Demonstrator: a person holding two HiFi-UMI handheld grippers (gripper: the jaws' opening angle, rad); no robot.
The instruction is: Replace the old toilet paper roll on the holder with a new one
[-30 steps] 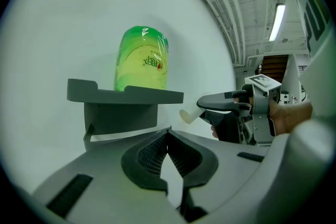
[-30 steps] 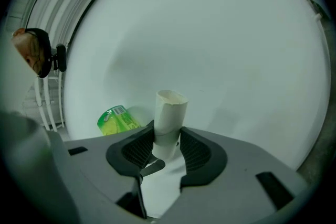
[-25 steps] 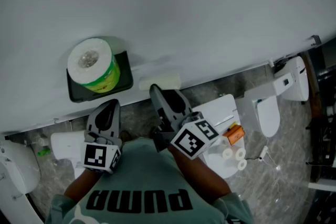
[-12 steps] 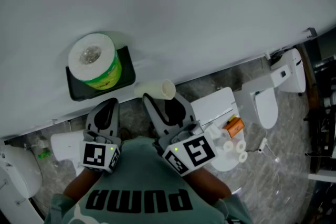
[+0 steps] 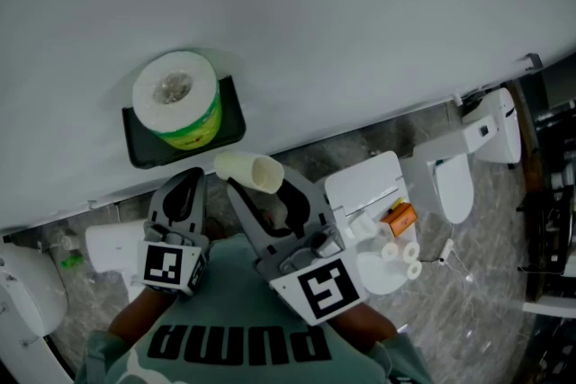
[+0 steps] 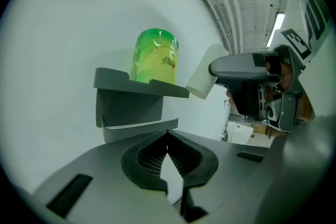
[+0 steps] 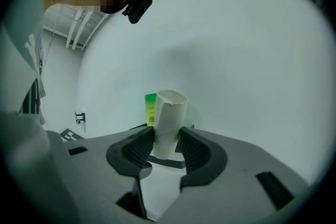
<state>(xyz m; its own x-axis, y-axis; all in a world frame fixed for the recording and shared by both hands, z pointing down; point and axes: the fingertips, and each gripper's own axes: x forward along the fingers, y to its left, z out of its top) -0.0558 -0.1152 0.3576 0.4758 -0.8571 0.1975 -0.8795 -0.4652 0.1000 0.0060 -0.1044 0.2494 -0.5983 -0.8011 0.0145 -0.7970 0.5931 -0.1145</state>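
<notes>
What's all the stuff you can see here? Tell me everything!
roll: one, white in green wrap, standing on the shelf
shelf: one, dark, on the white wall
tube: one, cream, empty, in the right tool
toilets: at least three, white, on the grey floor
small rolls: three, white, by the middle toilet
orange thing: one, by the middle toilet, too small to name
left tool: grey, shut, empty, below the shelf
right tool: grey, shut on the tube
shirt: green, the person's, bottom of the head view
</notes>
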